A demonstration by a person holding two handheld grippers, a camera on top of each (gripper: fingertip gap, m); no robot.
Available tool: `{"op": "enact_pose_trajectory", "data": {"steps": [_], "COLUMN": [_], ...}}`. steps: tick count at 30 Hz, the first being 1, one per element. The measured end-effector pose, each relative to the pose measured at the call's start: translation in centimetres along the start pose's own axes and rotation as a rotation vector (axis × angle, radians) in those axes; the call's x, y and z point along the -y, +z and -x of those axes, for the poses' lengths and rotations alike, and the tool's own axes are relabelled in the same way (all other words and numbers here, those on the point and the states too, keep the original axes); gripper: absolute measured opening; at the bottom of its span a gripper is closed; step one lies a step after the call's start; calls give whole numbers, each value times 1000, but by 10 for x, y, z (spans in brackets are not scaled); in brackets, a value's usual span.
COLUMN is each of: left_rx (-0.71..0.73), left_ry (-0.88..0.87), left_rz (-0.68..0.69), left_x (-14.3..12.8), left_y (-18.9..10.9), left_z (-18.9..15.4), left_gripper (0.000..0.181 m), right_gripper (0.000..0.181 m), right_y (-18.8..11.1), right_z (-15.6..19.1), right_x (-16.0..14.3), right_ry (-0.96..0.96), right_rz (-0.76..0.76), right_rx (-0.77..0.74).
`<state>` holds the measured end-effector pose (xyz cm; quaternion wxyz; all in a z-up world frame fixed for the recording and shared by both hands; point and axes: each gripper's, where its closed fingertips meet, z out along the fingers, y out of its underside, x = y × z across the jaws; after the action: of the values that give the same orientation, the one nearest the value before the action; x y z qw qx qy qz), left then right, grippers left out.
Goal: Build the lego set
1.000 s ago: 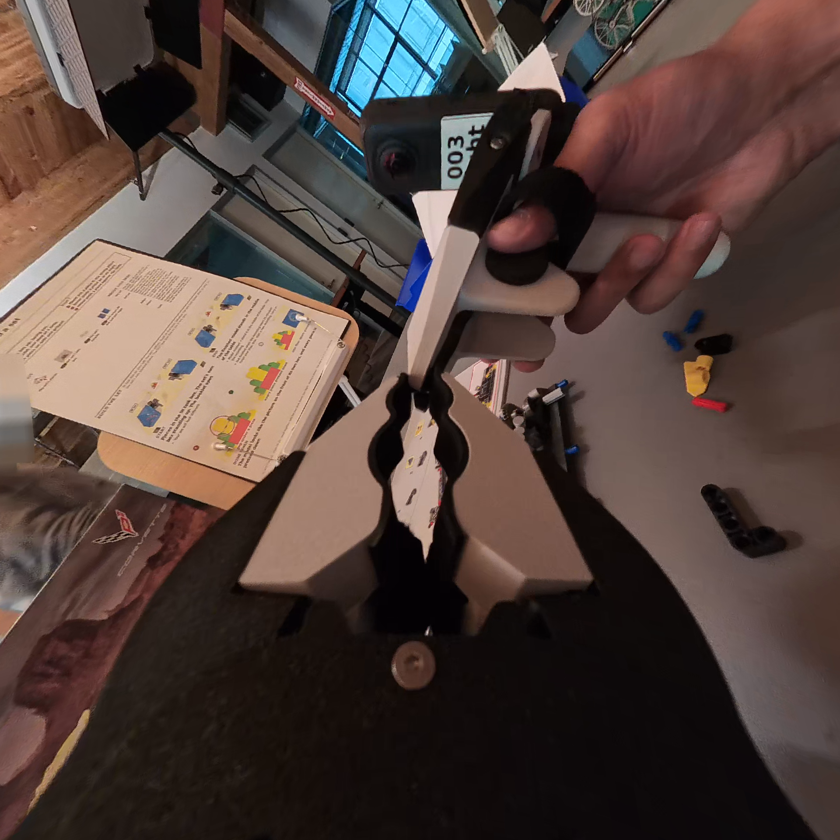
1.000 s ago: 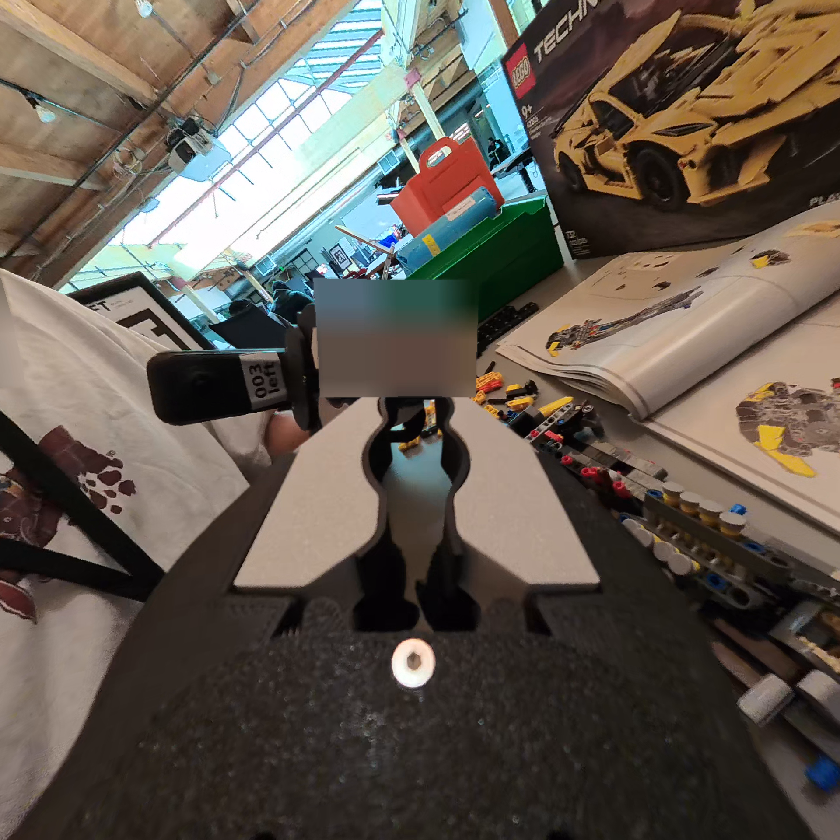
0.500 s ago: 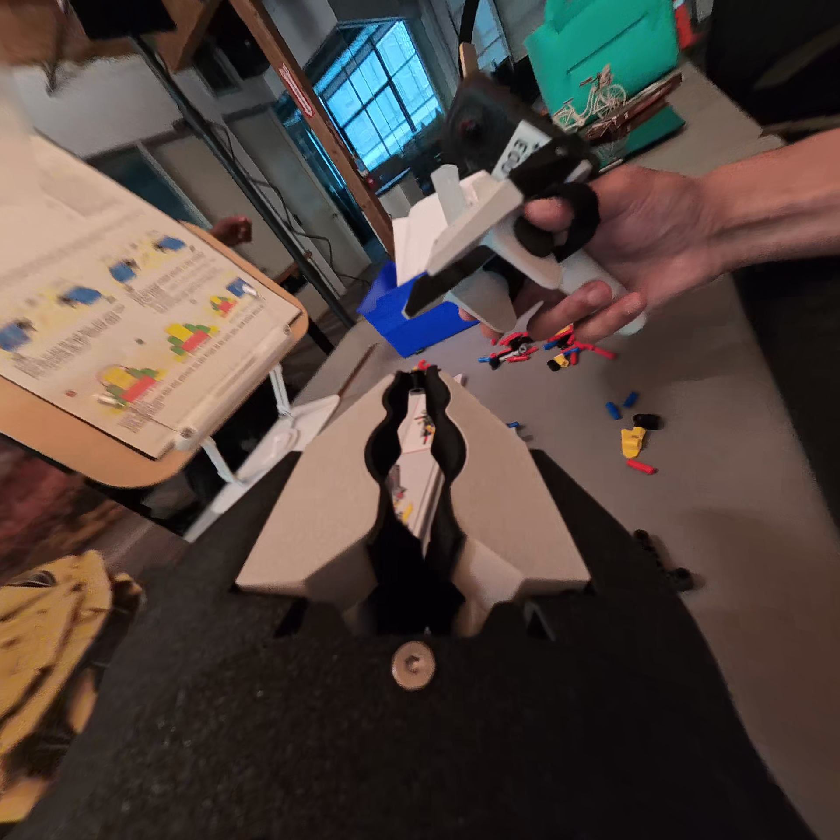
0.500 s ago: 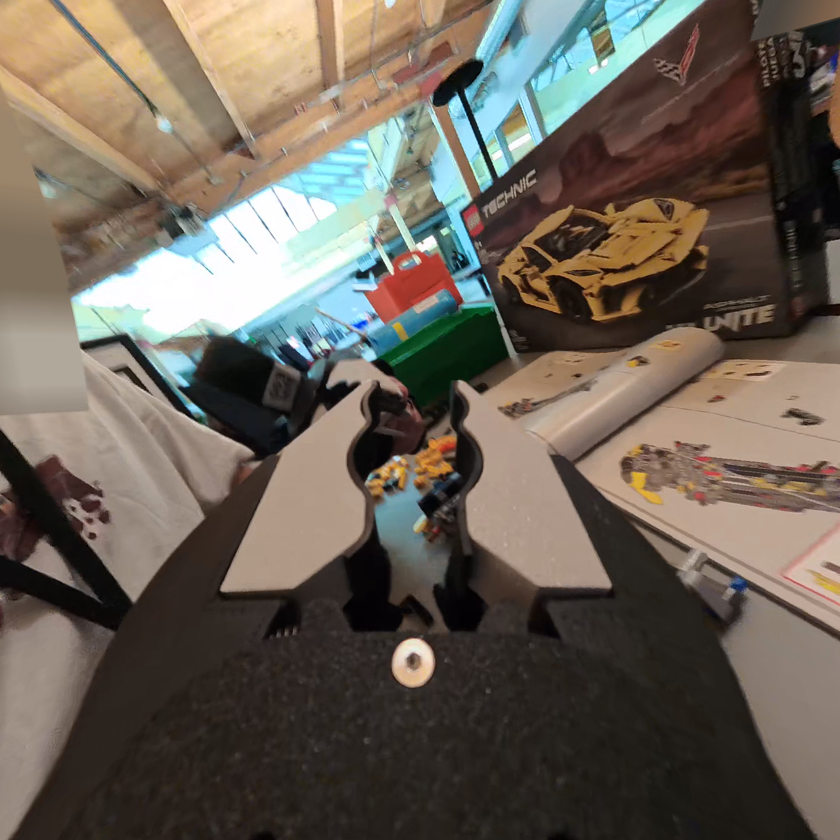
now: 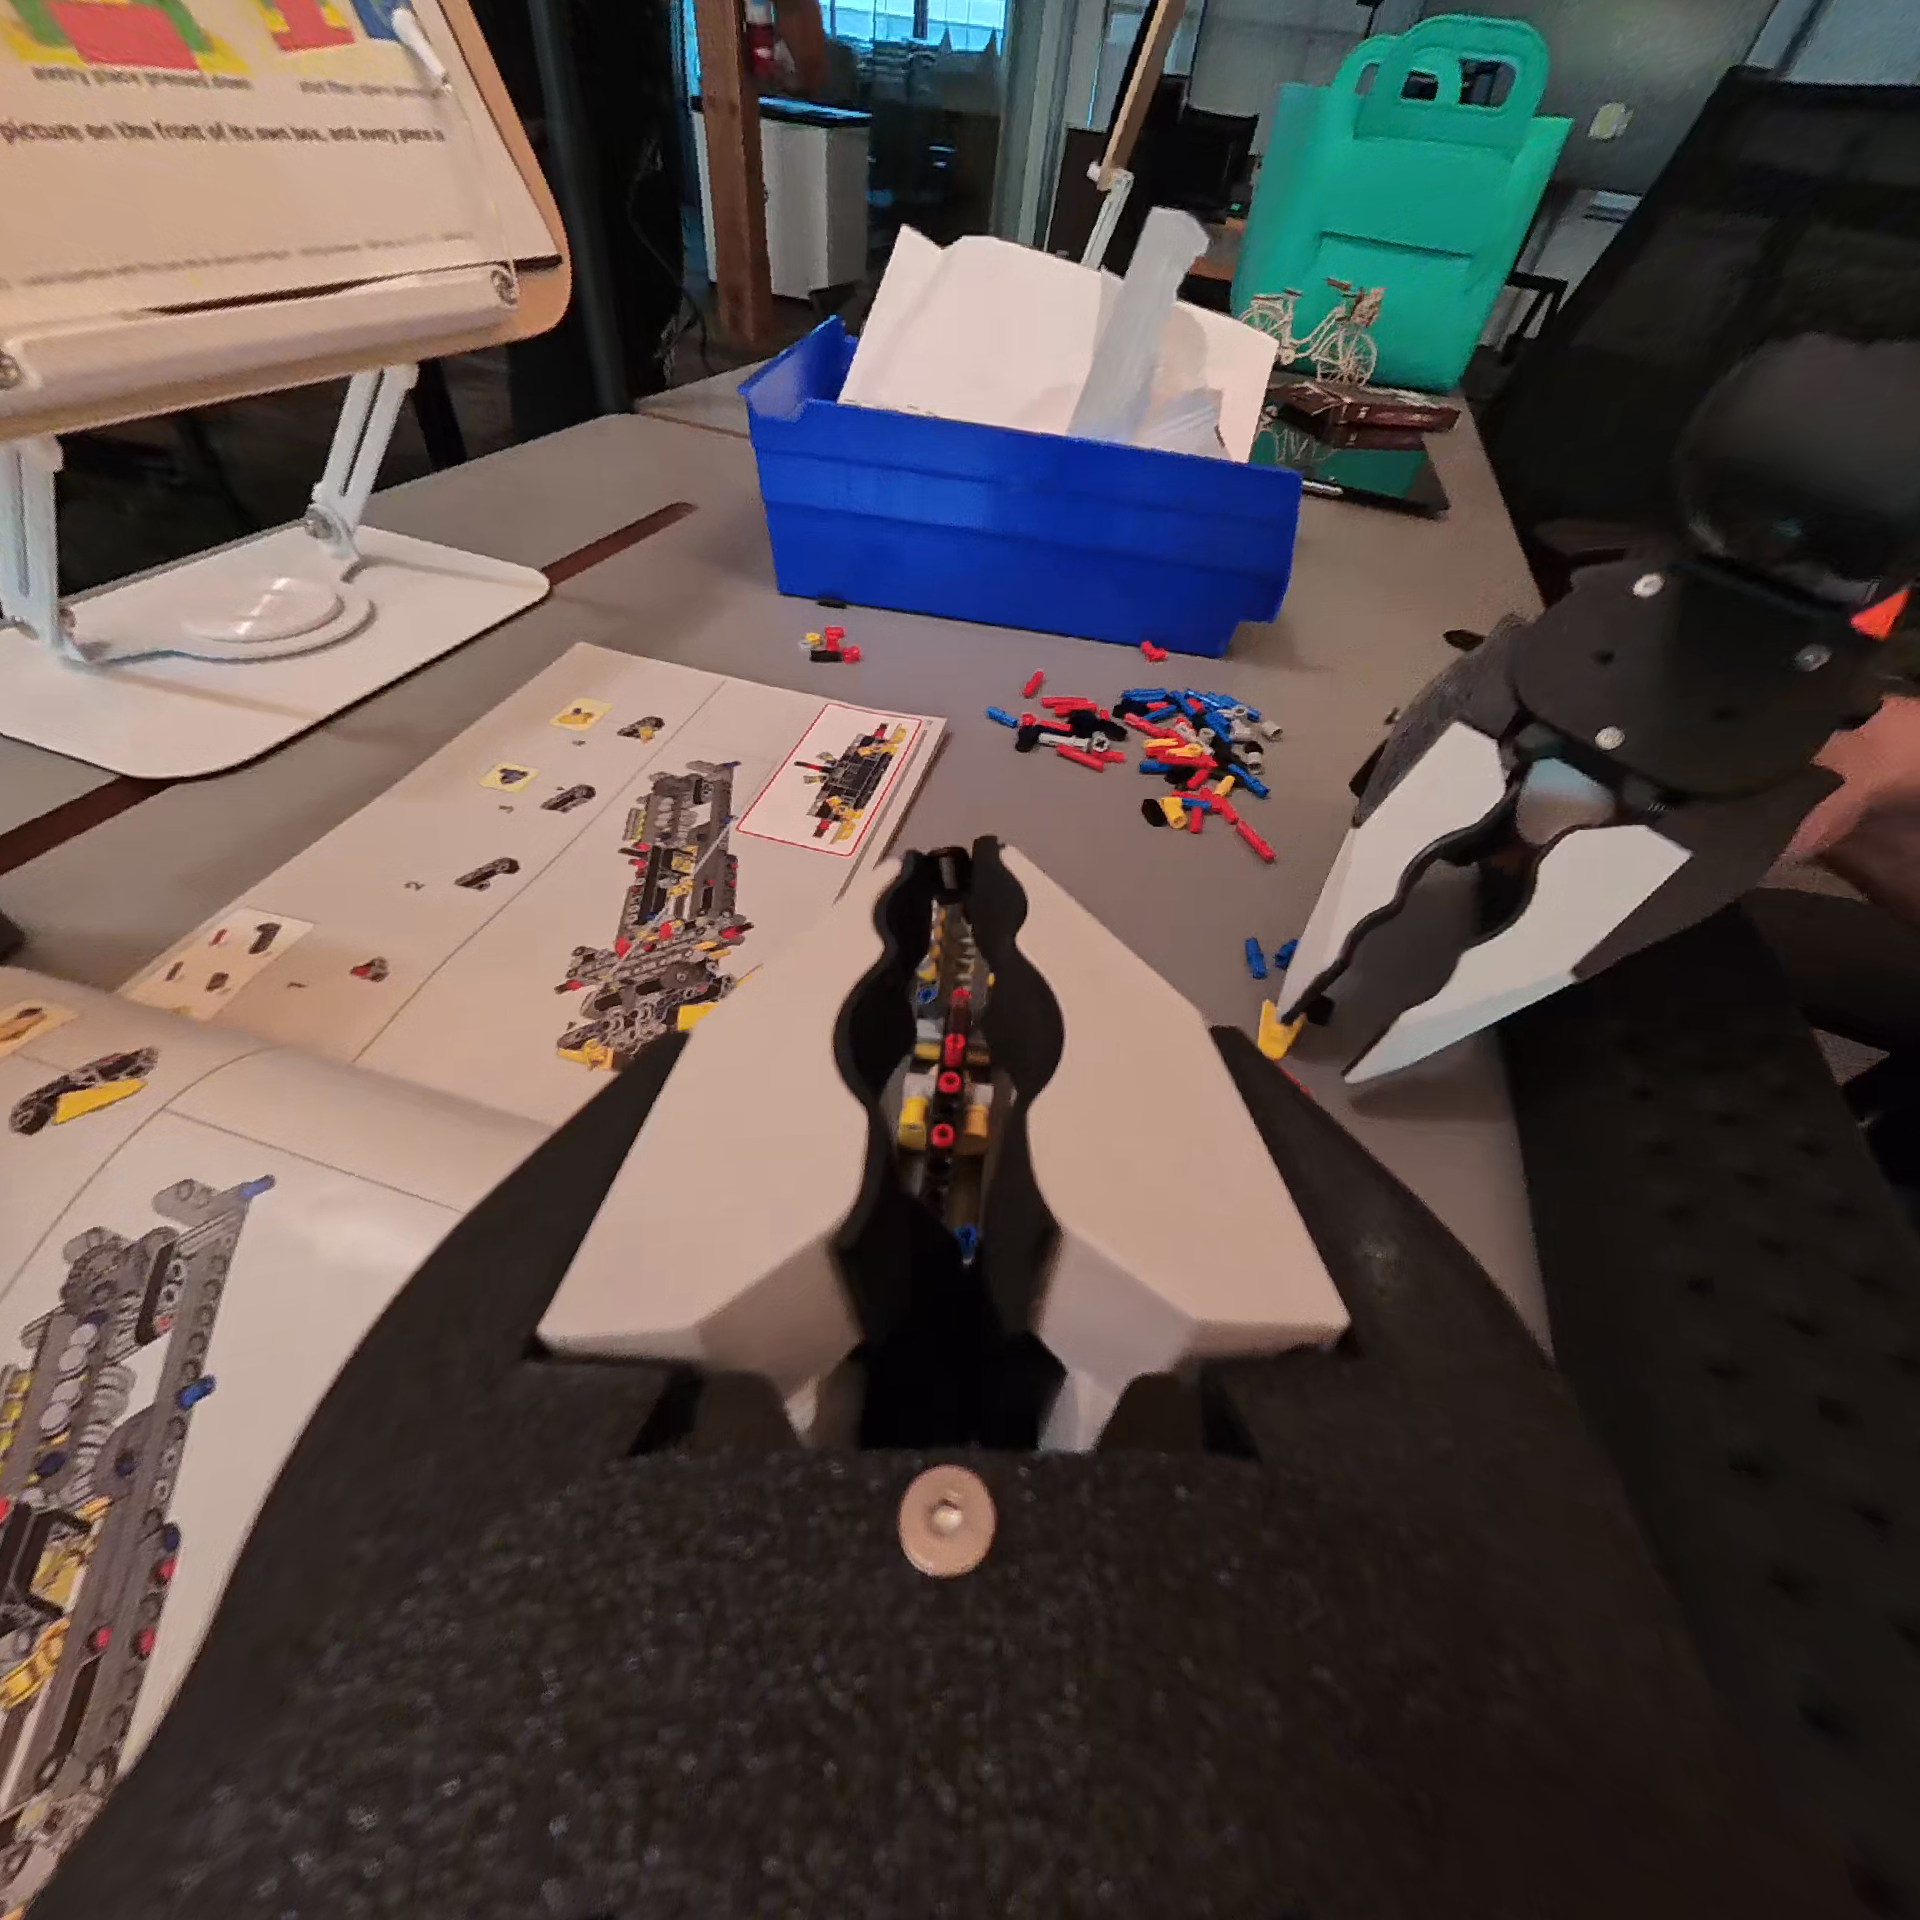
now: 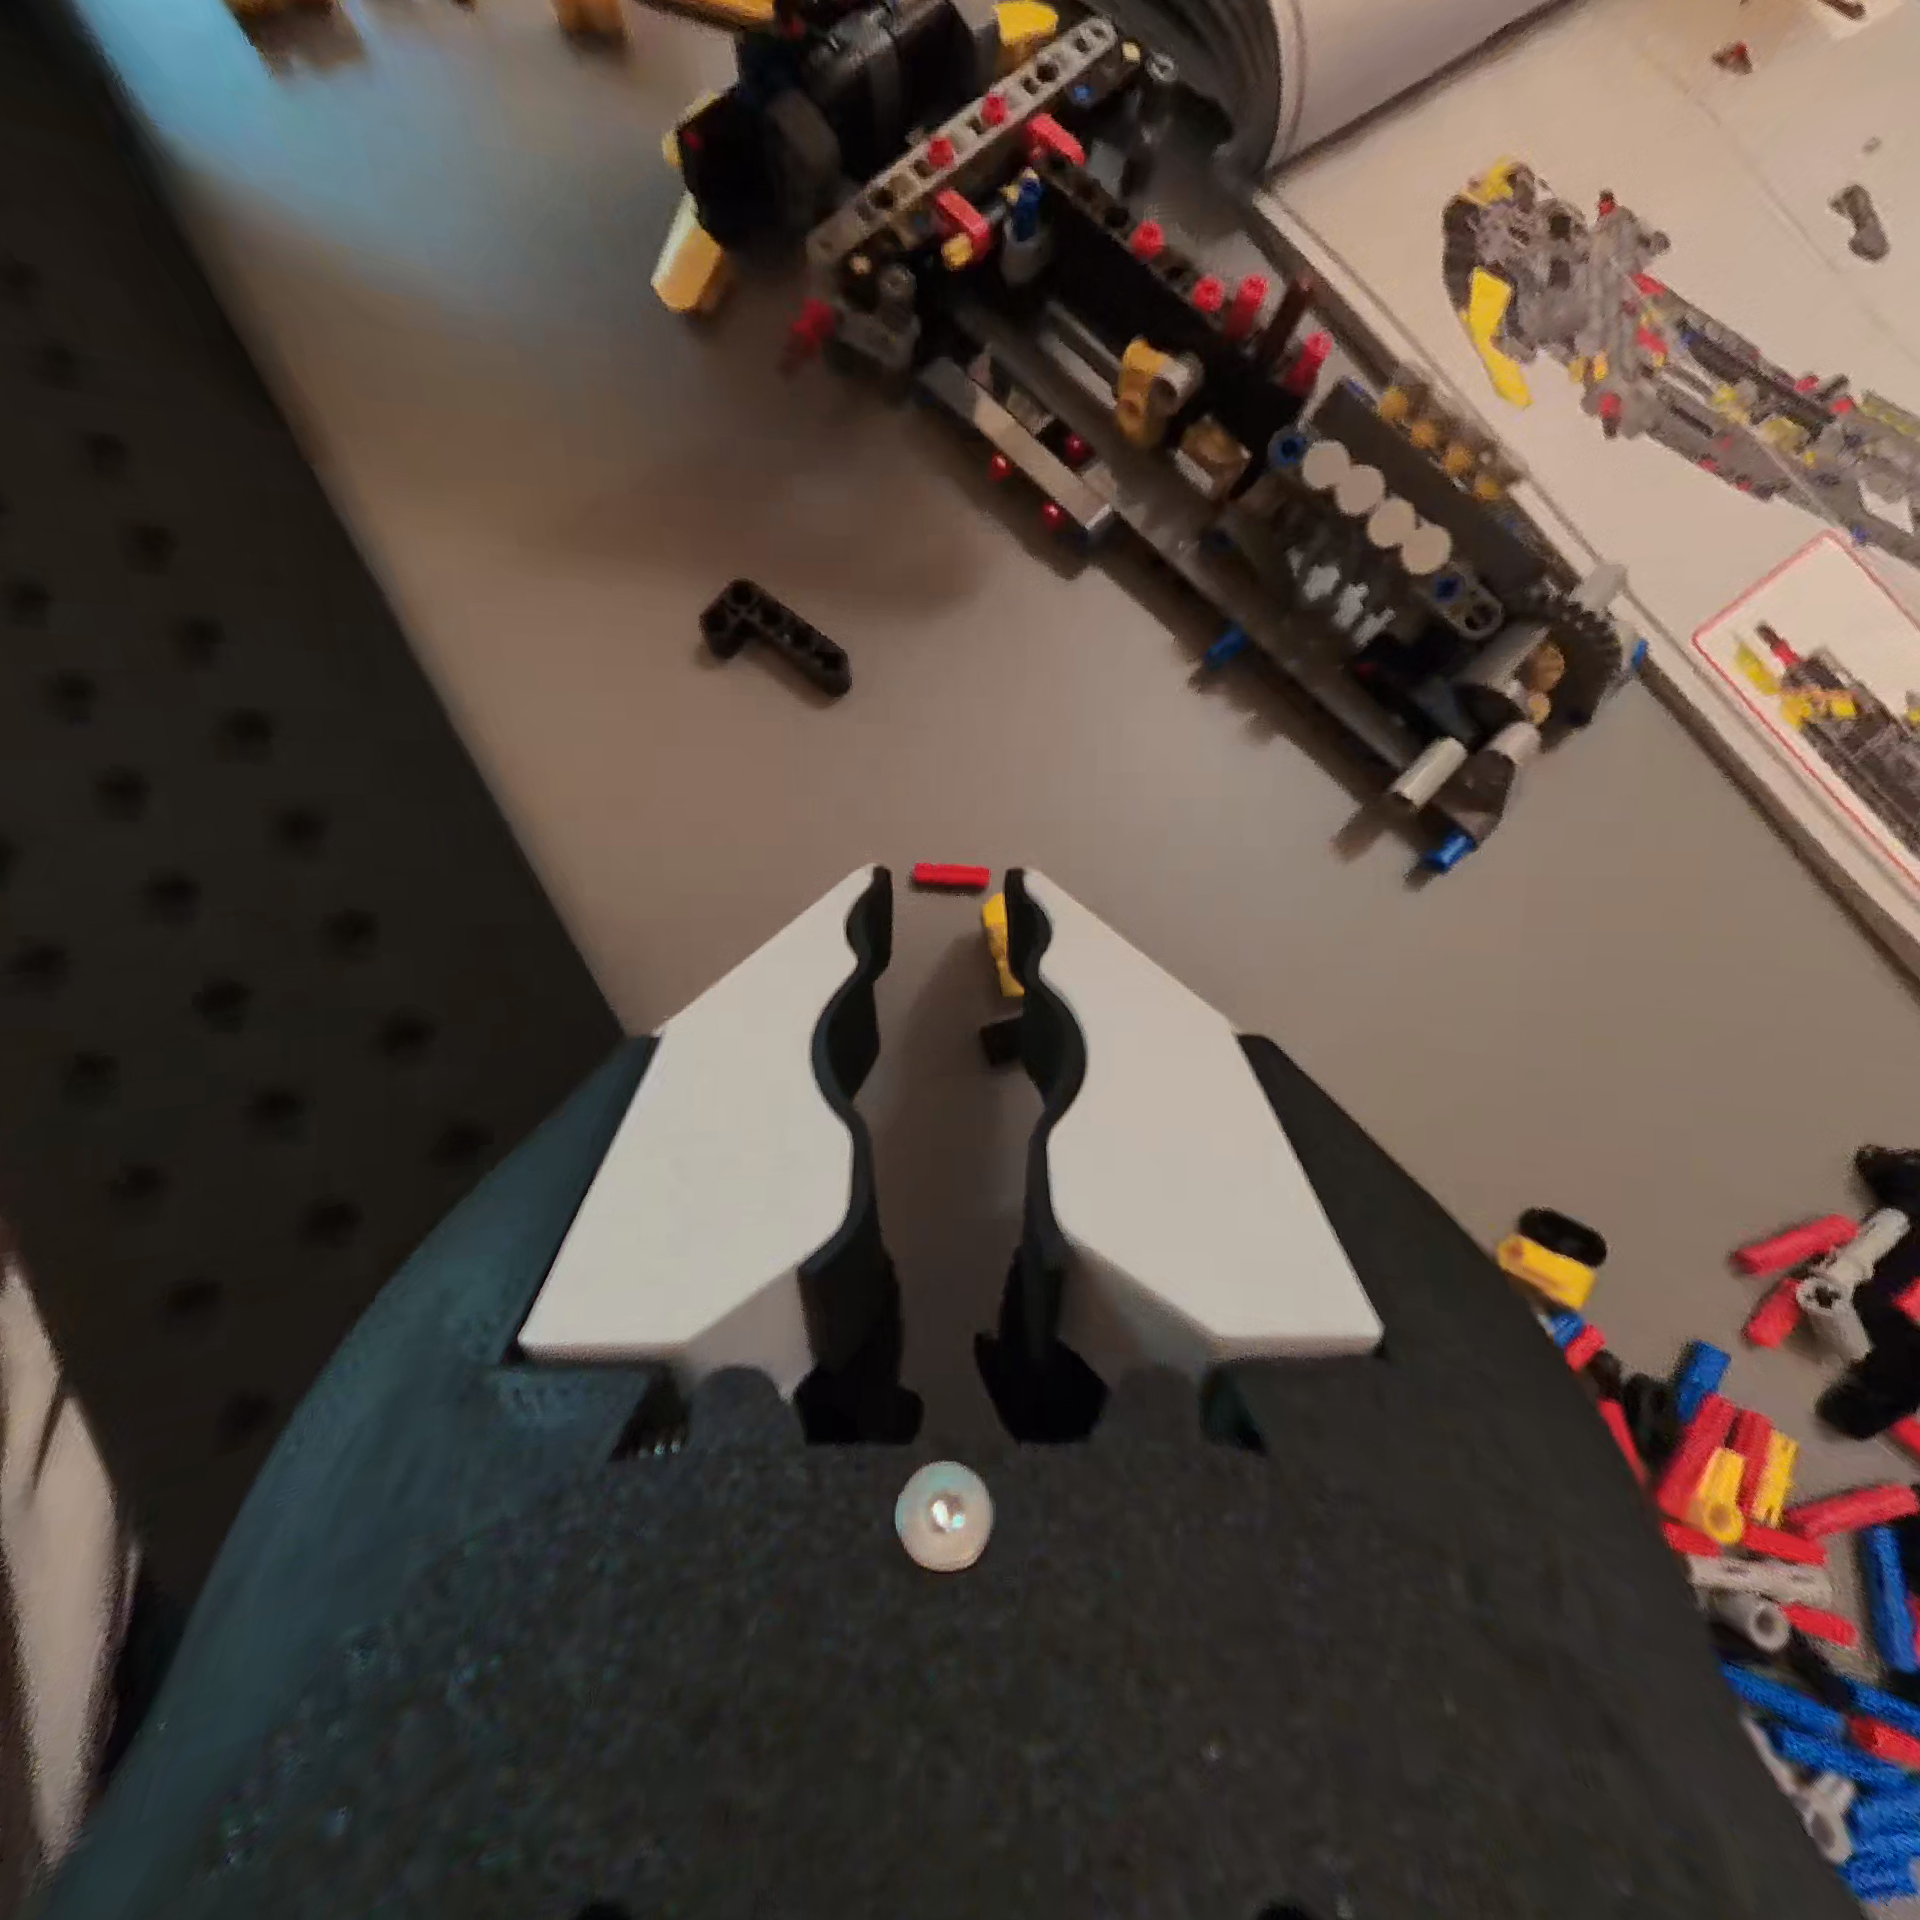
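Observation:
My left gripper (image 5: 954, 857) hovers over the long grey, black and yellow Lego chassis (image 5: 945, 1081), which shows through the gap between its fingers. Its jaws are nearly closed on a small dark piece at the tips. My right gripper (image 6: 948, 878) is open and low over the grey table, also seen in the left wrist view (image 5: 1320, 1039). A red pin (image 6: 949, 875) lies just past its tips. A yellow piece (image 6: 995, 940) lies against its right finger. The chassis (image 6: 1195, 416) lies further off, with a black L-beam (image 6: 774, 636) to the left.
The open instruction booklet (image 5: 520, 883) lies left of the chassis. A pile of red, blue and black pins (image 5: 1153, 738) sits before a blue bin (image 5: 1018, 520) with white paper. A white stand (image 5: 260, 644) holds a sheet at far left. A dark perforated surface (image 6: 208, 727) borders the table. The left gripper's tips are roughly 15 cm from the right gripper's.
Both grippers swung down from pointing at each other to facing the table. The right gripper opened wider and dropped next to the yellow piece and red pin.

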<state>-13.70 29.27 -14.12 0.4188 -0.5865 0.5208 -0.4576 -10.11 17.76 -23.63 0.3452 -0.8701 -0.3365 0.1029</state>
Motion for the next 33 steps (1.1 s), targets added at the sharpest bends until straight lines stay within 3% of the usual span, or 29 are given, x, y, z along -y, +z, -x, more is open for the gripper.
{"op": "enact_pose_trajectory", "data": {"steps": [5,12,20,30,33], "left_rx": [-6,-7,-15,-15,-19], "left_ry": [31,67,97,102,101], "left_rz": [19,112,137,124,129], "left_x": [-3,-20,-25,-21,-22], "left_y": [3,8,11,8,9], "left_z": [-5,-6,-9,-9,-10], "left_gripper": [6,6,6,6,6], "right_gripper": [19,19,20,20,12], "right_y": [2,11,9,15,16], "right_z": [-3,3,26,12,13], "right_x": [-3,-7,-8,-3,-3], "right_ry": [69,7,1,63,34], "right_rz": [-31,26,44,45,36], "right_rx": [-9,-7,166,127,92]}}
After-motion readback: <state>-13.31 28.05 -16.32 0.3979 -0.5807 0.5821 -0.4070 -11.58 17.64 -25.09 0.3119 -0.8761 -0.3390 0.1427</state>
